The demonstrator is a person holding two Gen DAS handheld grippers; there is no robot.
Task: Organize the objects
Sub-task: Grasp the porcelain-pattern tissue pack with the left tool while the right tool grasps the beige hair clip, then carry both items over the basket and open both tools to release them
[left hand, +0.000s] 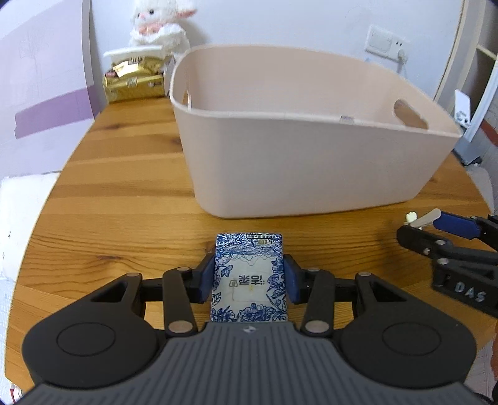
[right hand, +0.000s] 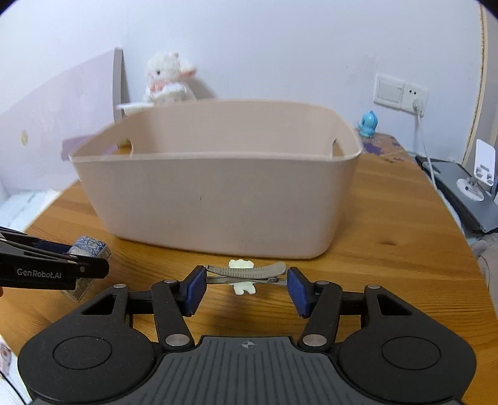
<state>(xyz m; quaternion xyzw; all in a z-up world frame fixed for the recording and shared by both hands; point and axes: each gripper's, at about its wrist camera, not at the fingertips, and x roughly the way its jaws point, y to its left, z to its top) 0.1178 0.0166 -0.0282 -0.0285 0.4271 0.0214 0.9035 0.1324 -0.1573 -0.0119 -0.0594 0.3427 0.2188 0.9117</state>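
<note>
A beige plastic bin [left hand: 298,149] stands on the wooden table [left hand: 124,187]; it also shows in the right wrist view [right hand: 218,193]. My left gripper [left hand: 249,277] is shut on a blue-and-white floral tissue pack [left hand: 249,277], just in front of the bin; the pack also shows in the right wrist view [right hand: 90,249]. My right gripper [right hand: 246,280] is shut on a silver hair clip [right hand: 246,271] with a small cream bear charm, held end to end between the pads, in front of the bin. The clip also shows in the left wrist view [left hand: 423,219].
A gold snack bag [left hand: 133,81] and a white plush toy [left hand: 162,25] sit at the table's far left behind the bin. A blue figurine [right hand: 368,124] stands far right near a wall socket [right hand: 401,93]. A dark device [right hand: 467,190] lies off the right edge.
</note>
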